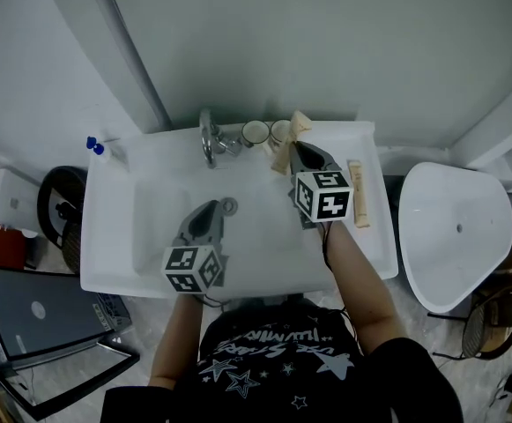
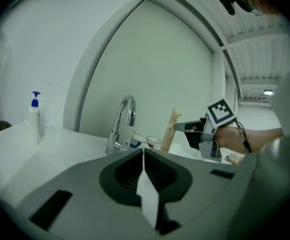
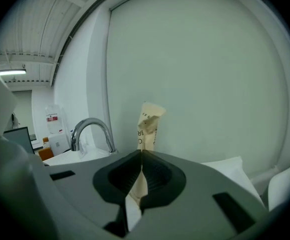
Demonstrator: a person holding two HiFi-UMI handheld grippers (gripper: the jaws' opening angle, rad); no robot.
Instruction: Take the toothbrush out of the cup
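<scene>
- The right tool (image 3: 141,154) is pinched shut on the toothbrush (image 3: 147,126). That's the one in the beige paper wrapper, and a good part of the wrapper sticks up past the tips.
- Its long axis runs roughly upright with a slight lean. That's crossways to the way the tool points, which is at the back wall and a bit downward.
- The cup (image 1: 279,132) sits just ahead of that tool's tips and a touch to its left. A second cup (image 1: 256,132) is further left, next to the tap (image 1: 208,137).
- In the head view, the wrapper's lower end looks like it's on the tool's side of the cup rim, not inside it. Honestly I can't be sure, though, and in the left gripper view the tool's own body hides that end.
- The left tool (image 2: 144,156) is closed on nothing and hangs over the sink (image 1: 154,227), with the cups well ahead of it and off to its right. So the right hand is way nearer and is doing the job.
- My guess is the next move turns on going along the toothbrush's own axis, up and back toward the person. That way the lower end doesn't clip the rim.
- A spare brush (image 1: 358,194) lies flat on the bench off to the right tool's right, and it isn't involved.
</scene>
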